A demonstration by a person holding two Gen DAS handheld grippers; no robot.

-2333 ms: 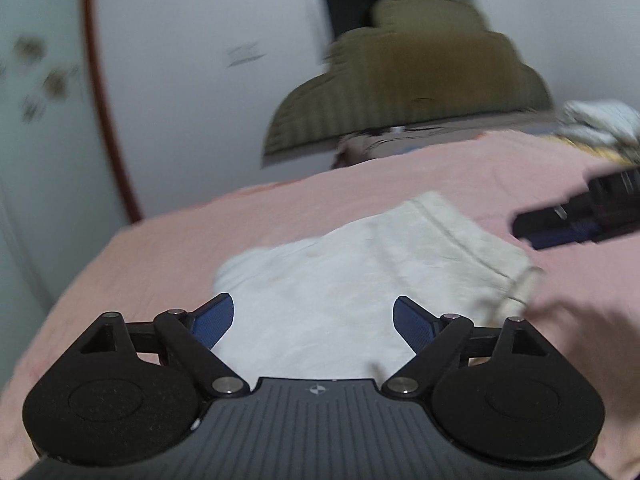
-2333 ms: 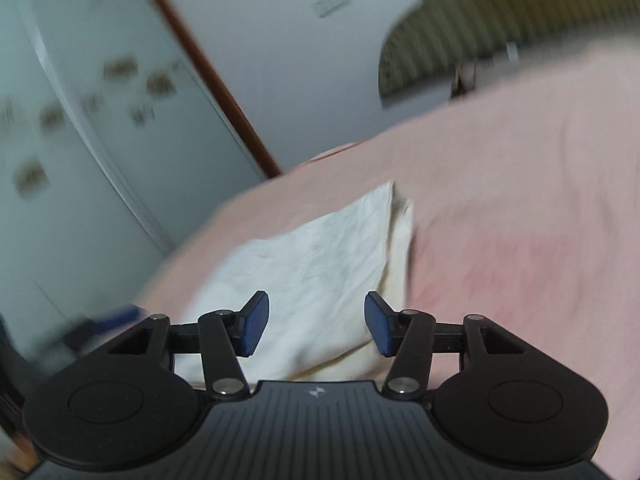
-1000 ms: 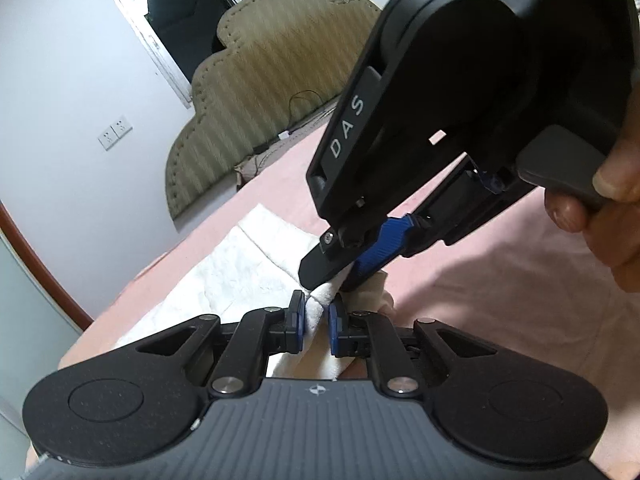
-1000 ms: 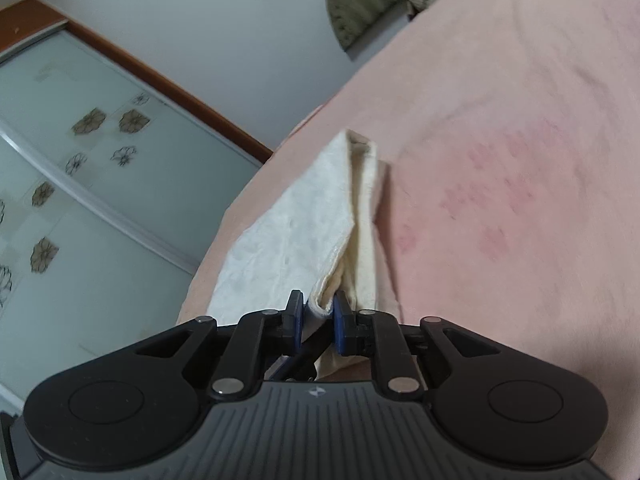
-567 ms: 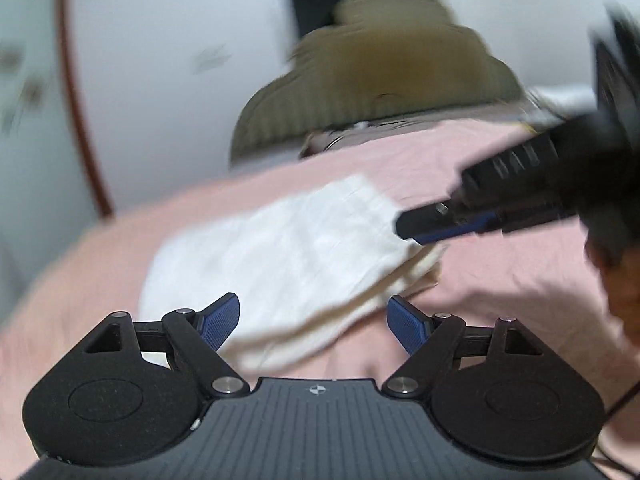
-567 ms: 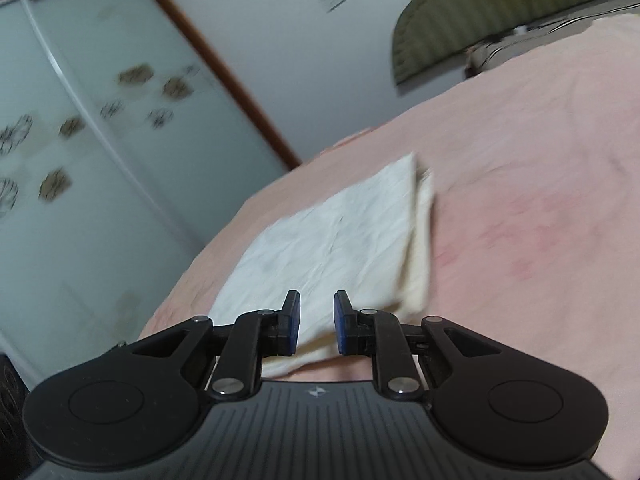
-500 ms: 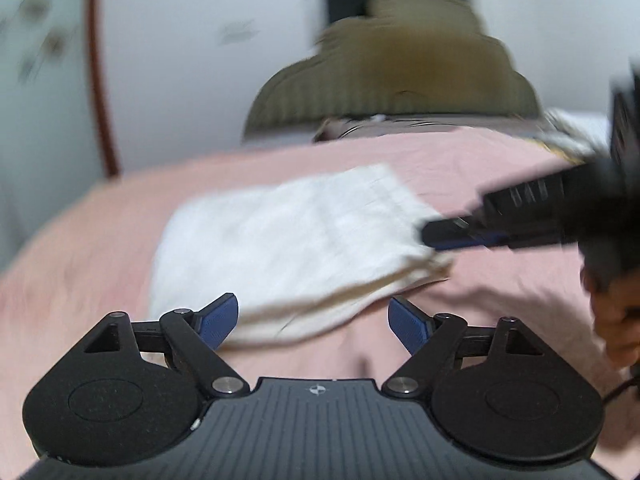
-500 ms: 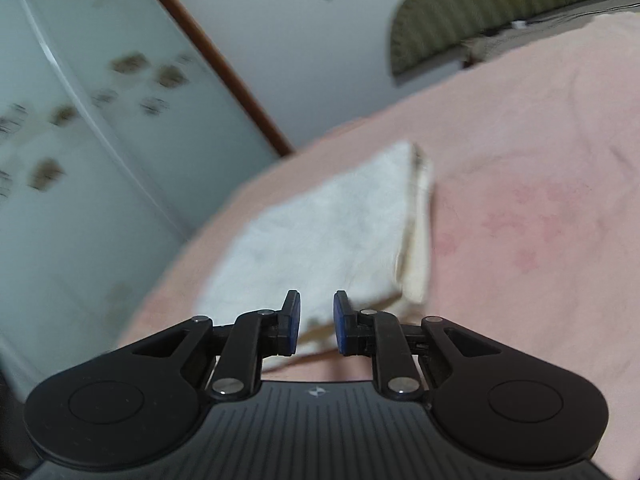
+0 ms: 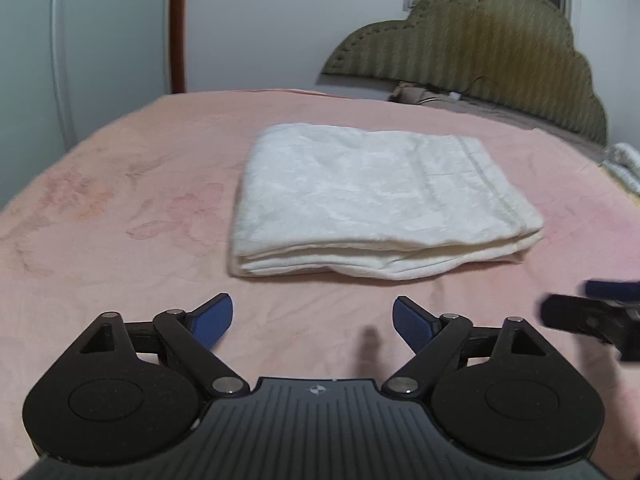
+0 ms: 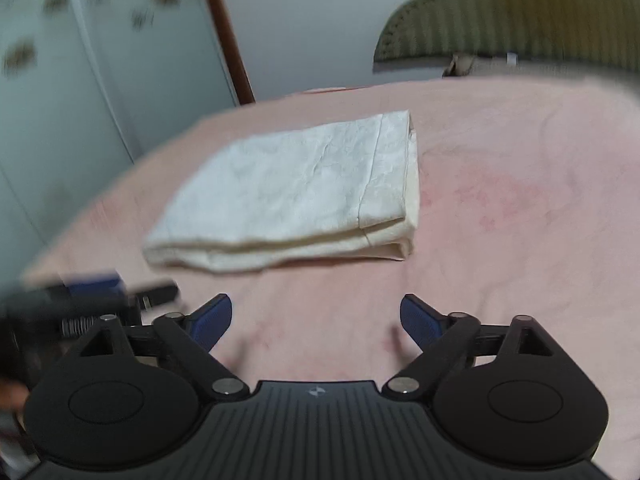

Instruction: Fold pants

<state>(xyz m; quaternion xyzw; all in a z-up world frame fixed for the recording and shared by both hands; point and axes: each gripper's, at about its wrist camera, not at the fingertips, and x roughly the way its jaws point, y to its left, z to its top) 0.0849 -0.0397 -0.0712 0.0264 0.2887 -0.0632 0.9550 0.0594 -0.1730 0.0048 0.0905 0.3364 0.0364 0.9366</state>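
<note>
Bedroom: pink bedspread [image 9: 120,184] covering a bed, a scalloped olive headboard [image 9: 472,36] at its far end, pale wardrobe doors [image 10: 60,80] along the side wall.
Pants: white pants [image 9: 372,204] lie folded into a flat, layered rectangle near the middle of the bed, nothing resting on them; the same bundle shows in the right wrist view [image 10: 300,192].
Long axis: the rectangle runs crosswise to both tools, its stacked open edges facing them and its hemmed short end toward the headboard side.
Direction from tools: the pants lie ahead of and below both tools, with a strip of bare bedspread between the fingertips and the near edge.
Left tool: left tool [image 9: 312,320] has its jaws opening, already spread wide, with nothing between the blue pads [image 9: 210,320]; only bedspread shows in the gap.
Right tool: right tool [image 10: 316,320] likewise has its jaws opening and wide, holding nothing; its view is smeared by motion blur.
Which is nearer: neither is clearly closer; the left faces the middle of the near edge, the right faces the corner toward the headboard side.
Pose: both point forward and downward at the bed, held side by side and roughly level, each seen at the edge of the other's view.
Judgement: the fold looks finished; any further move would likely be a tidy of the near edge or pulling clear.
</note>
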